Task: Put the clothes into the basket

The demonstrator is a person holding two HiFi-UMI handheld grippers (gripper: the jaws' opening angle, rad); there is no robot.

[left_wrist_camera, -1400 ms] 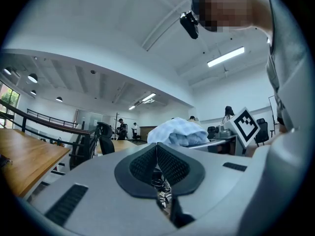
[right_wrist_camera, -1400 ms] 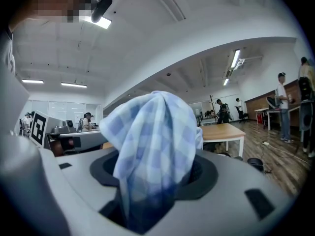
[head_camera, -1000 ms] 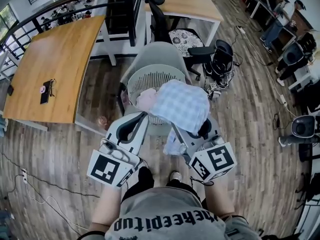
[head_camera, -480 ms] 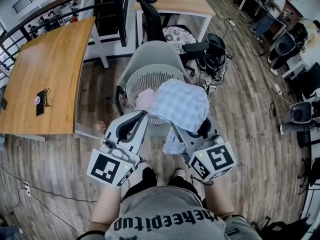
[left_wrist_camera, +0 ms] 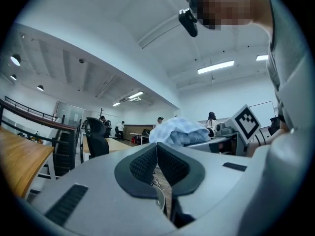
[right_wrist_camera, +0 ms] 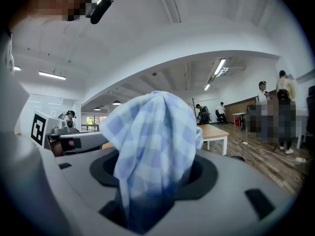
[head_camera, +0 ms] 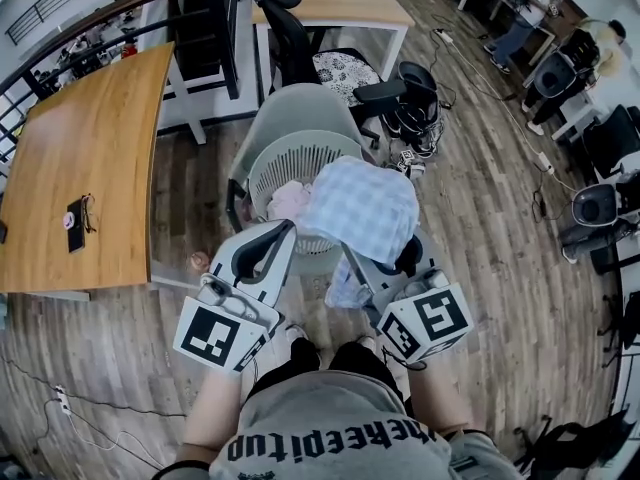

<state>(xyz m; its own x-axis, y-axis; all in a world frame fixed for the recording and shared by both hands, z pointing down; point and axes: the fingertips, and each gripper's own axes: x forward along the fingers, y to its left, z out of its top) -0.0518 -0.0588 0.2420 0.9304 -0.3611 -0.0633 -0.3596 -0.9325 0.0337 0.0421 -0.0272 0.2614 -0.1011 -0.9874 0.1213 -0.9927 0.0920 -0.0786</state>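
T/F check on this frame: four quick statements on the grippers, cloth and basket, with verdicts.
1. The right gripper grips the blue checked cloth. True.
2. The left gripper holds a garment. False: its fingers are together with nothing between them.
3. The basket is empty. False: a pink garment lies in it.
4. A phone lies on the wooden table. True.

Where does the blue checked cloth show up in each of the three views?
Head view: blue checked cloth at centre, draped over the right rim of the basket.
Left gripper view: the cloth just right of centre, above the jaws.
Right gripper view: fills the centre, clamped in the right tool.
Shared landmark: that tool's marker cube, below-right of the cloth in head view, right of it in left gripper view.
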